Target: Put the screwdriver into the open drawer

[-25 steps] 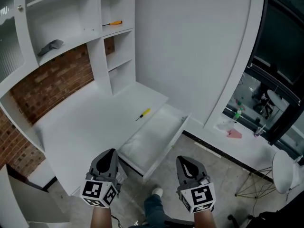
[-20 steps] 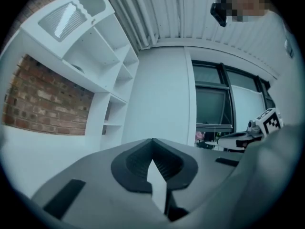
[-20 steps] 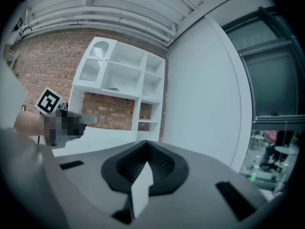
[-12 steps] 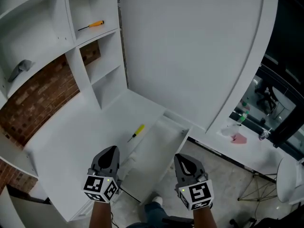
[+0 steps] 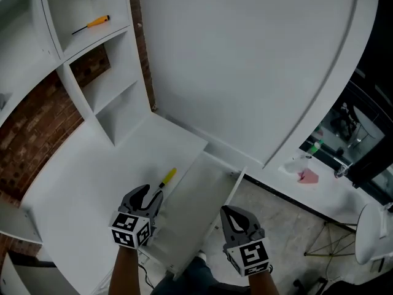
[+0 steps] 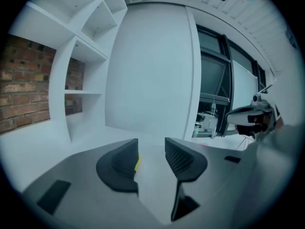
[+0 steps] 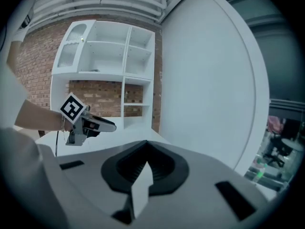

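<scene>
— Where is the screwdriver point(image 5: 167, 177)?
— On the smooth white desk point(image 5: 92, 183), just beside the open drawer point(image 5: 236, 186), its slim yellow handle pointing diagonally away from me. My left gripper point(image 5: 149, 196) is opening and grips nothing; my right gripper point(image 5: 232, 212) is clenched.

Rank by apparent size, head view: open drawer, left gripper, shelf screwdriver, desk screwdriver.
1. Open drawer
2. Left gripper, jaws opening, nothing between them
3. Shelf screwdriver
4. Desk screwdriver: looks shorter, but the gripper may hide its tip, so the last two are unsure
</scene>
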{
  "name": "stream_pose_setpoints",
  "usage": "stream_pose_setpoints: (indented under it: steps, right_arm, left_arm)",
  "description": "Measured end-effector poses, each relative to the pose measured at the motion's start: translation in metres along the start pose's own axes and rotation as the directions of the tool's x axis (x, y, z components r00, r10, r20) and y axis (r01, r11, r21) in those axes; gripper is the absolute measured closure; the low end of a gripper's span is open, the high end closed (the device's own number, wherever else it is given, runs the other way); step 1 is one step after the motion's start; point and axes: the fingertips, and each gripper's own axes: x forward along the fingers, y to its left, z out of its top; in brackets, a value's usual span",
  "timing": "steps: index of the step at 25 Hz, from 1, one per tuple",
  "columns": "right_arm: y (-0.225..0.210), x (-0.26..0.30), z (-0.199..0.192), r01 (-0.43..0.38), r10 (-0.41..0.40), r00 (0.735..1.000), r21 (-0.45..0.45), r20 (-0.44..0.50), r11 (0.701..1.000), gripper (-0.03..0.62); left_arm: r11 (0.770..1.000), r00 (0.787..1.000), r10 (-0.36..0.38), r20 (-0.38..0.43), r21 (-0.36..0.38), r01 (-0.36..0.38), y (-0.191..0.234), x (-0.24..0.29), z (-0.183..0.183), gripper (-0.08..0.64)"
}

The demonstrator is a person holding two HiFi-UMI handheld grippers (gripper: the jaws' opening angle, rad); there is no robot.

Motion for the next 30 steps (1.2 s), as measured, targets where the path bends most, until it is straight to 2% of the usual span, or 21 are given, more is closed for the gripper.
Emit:
stream_pose_setpoints:
  steps: [3, 7, 14, 20, 22, 25, 26, 30]
  right_arm:
    - [-0.001, 0.010, -0.015, -0.002, 0.003, 0.999, 0.015, -0.043, 1.000, 0.581]
    - [0.000, 0.022, -0.028, 0.007, -0.004, 0.997, 0.031, -0.083, 0.999, 0.581]
    - [0.002, 0.028, -0.053, 0.007, 0.002, 0.987, 0.058, -0.158, 0.998, 0.581]
    - [-0.003, 0.033, -0.060, 0.029, -0.018, 0.984, 0.062, -0.177, 0.998, 0.581]
    - [-0.004, 0.032, -0.061, 0.038, -0.026, 0.984, 0.064, -0.177, 0.997, 0.581]
    - [-0.005, 0.029, -0.066, 0.051, -0.038, 0.981, 0.064, -0.192, 0.997, 0.581]
    - [-0.005, 0.028, -0.068, 0.054, -0.041, 0.980, 0.064, -0.197, 0.996, 0.581]
    - [0.000, 0.028, -0.062, 0.050, -0.039, 0.981, 0.055, -0.189, 0.997, 0.581]
  left_arm:
    - [0.999, 0.995, -0.015, -0.103, 0.040, 0.019, 0.010, 0.029, -0.022, 0.400]
    - [0.997, 0.970, -0.042, -0.239, 0.058, 0.058, 0.024, 0.065, -0.052, 0.411]
    - [0.990, 0.893, -0.071, -0.444, 0.081, 0.119, 0.041, 0.118, -0.096, 0.411]
    - [0.986, 0.830, -0.068, -0.553, 0.088, 0.139, 0.048, 0.143, -0.126, 0.417]
    - [0.986, 0.824, -0.065, -0.563, 0.091, 0.140, 0.049, 0.143, -0.131, 0.421]
    - [0.986, 0.831, -0.059, -0.554, 0.096, 0.134, 0.051, 0.144, -0.131, 0.437]
    - [0.987, 0.831, -0.054, -0.553, 0.099, 0.130, 0.052, 0.144, -0.131, 0.471]
    - [0.987, 0.830, -0.057, -0.554, 0.094, 0.130, 0.053, 0.144, -0.130, 0.474]
